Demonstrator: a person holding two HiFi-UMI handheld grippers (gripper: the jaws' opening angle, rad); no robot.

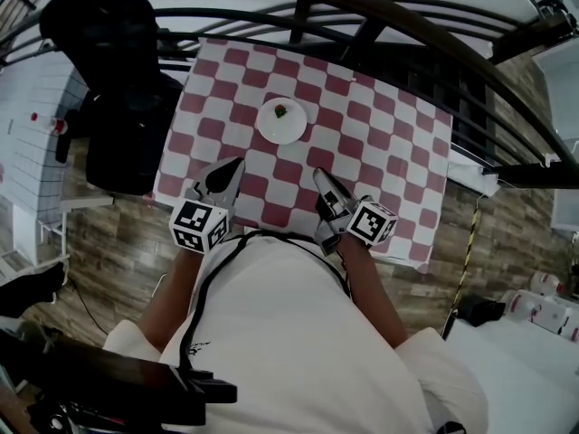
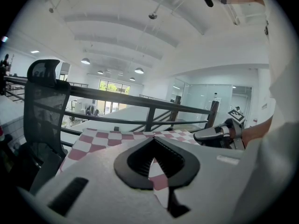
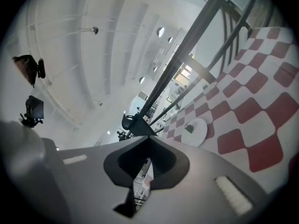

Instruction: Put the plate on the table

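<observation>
A white plate (image 1: 281, 120) with a small green bit on it rests on the table's red-and-white checked cloth (image 1: 389, 152), towards the far side. The right gripper view catches the same plate (image 3: 196, 131) ahead and to the right of the jaws. My left gripper (image 1: 230, 169) hovers over the near left part of the cloth, jaws shut and empty. Over the near middle, my right gripper (image 1: 321, 179) is shut too, with nothing in it. Both stand well short of the plate. In the left gripper view, the right gripper (image 2: 216, 134) shows off to the right.
A black office chair (image 1: 118, 89) stands against the table's left side, also seen as the chair (image 2: 44, 106) in the left gripper view. A dark railing (image 1: 362, 21) runs along the table's far edge. A yellow-and-black striped pole (image 1: 468, 242) stands at the right.
</observation>
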